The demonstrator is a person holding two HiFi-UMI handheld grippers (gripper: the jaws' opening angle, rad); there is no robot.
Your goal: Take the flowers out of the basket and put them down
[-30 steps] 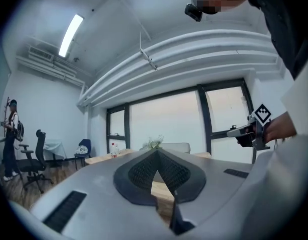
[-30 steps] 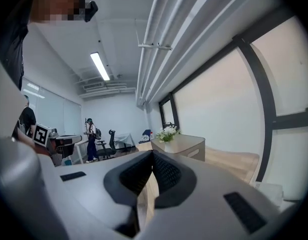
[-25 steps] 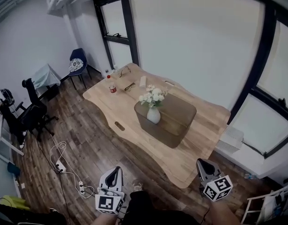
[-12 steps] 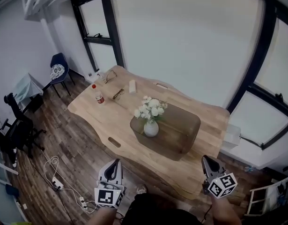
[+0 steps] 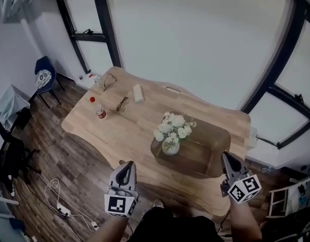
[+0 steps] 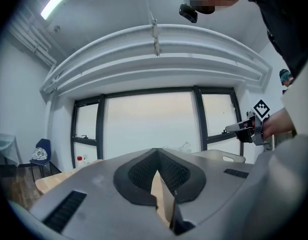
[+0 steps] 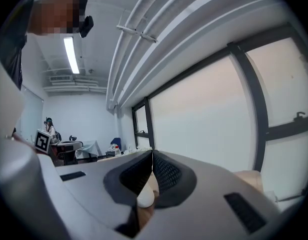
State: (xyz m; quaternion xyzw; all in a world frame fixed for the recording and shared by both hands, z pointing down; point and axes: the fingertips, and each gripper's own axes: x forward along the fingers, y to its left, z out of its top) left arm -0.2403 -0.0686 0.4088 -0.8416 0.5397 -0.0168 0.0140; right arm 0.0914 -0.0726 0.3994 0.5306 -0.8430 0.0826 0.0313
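Observation:
White flowers (image 5: 175,130) stand in a small white vase (image 5: 170,146) inside a brown translucent basket (image 5: 212,147) on the wooden table (image 5: 119,132). My left gripper (image 5: 127,168) hangs at the bottom left over the floor, short of the table's near edge, jaws together with nothing in them. My right gripper (image 5: 227,158) is at the bottom right, its tip near the basket's near right corner, also shut and empty. In the left gripper view the left gripper (image 6: 156,155) points level at the windows, and the right gripper (image 6: 250,129) shows at the far right. The right gripper (image 7: 151,160) in its own view likewise faces the windows.
A red-capped bottle (image 5: 97,108), two pairs of glasses (image 5: 122,104) and a white block (image 5: 138,93) lie on the table's far left part. A blue chair (image 5: 44,77) stands by the window. Cables and a power strip (image 5: 54,198) lie on the floor at left.
The table and basket have come nearer and slid right in the head view. Both grippers stay shut and now sit closer to the table's near edge.

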